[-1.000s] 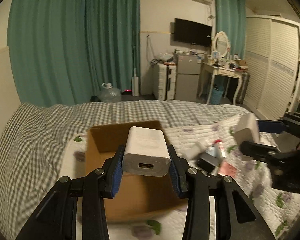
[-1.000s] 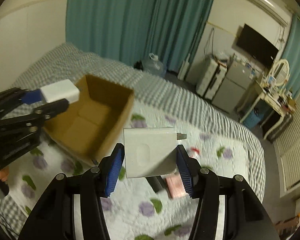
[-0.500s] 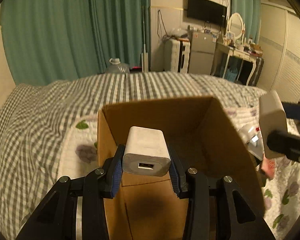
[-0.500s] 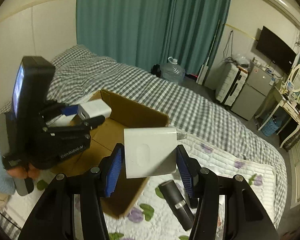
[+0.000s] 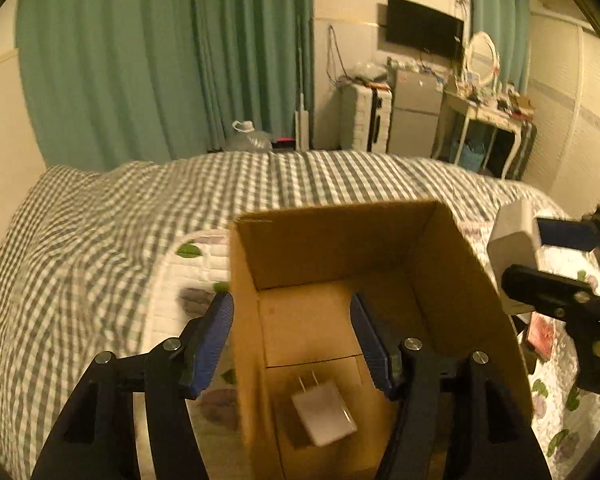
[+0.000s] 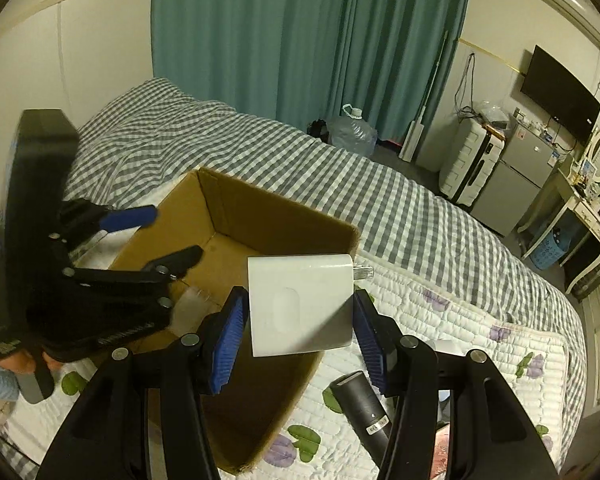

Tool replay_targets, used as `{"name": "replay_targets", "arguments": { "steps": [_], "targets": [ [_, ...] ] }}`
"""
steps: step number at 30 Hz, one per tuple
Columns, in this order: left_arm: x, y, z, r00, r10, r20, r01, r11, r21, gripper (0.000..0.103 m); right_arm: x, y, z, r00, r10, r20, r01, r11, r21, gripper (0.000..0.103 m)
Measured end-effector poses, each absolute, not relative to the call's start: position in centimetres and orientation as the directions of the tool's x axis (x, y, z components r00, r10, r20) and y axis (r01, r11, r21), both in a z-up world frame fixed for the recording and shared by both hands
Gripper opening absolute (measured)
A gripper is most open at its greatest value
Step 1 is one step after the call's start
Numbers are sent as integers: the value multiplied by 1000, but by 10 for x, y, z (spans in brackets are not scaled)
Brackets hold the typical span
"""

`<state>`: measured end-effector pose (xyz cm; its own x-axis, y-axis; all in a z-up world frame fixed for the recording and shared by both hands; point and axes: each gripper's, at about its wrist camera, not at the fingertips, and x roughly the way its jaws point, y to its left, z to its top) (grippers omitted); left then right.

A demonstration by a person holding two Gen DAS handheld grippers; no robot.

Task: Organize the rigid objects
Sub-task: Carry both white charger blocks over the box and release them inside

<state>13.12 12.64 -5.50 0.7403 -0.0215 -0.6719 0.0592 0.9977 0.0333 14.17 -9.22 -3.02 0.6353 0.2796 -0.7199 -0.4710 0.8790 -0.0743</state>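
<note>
An open brown cardboard box (image 5: 452, 248) (image 6: 300, 220) sits on the bed. My left gripper (image 5: 292, 336) is open above the box's left part, also seen in the right wrist view (image 6: 168, 236). A small white charger (image 5: 325, 416) with prongs up lies blurred inside the box below it. My right gripper (image 6: 298, 320) is shut on a larger white charger (image 6: 300, 304), prongs pointing right, held over the box's right wall. That charger also shows in the left wrist view (image 5: 514, 240).
The box rests on a white floral quilt (image 6: 460, 320) over a grey checked bedspread (image 5: 100, 248). A black cylinder (image 6: 360, 404) lies on the quilt right of the box. A red flat item (image 5: 540, 334) lies beyond the box's right wall.
My left gripper has opened and the small white charger has dropped into the box. My right gripper has moved closer over the box with its charger.
</note>
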Motion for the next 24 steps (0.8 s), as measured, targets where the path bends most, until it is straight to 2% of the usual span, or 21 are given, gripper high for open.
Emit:
{"name": "replay_targets", "arguments": {
  "steps": [7, 15, 18, 19, 20, 21, 24],
  "targets": [
    [115, 144, -36, 781, 2, -625, 17, 1000, 24, 66, 155, -70, -38, 615, 283, -736, -488, 870, -74, 53],
    [114, 155, -43, 772, 21, -635, -11, 1000, 20, 66, 186, -39, -83, 575, 247, -780, -469, 881, -67, 53],
    [114, 157, -42, 773, 28, -634, -22, 1000, 17, 66, 184, -40, -86, 591, 252, -766, -462, 885, -65, 54],
    [113, 155, -41, 774, 33, -633, -26, 999, 20, 66, 183, -42, -84, 597, 263, -758, -463, 884, -59, 64],
    [112, 154, -40, 774, 39, -632, -29, 999, 26, 66, 180, -47, -78, 612, 276, -742, -456, 889, -45, 82],
    [110, 153, -39, 775, 45, -631, -33, 999, 31, 66, 177, -52, -71, 628, 288, -723, -446, 895, -31, 87],
    [104, 143, -34, 783, 50, -620, -20, 998, 55, 66, 165, -71, -51, 660, 299, -689, -426, 905, -15, 87]
  ]
}}
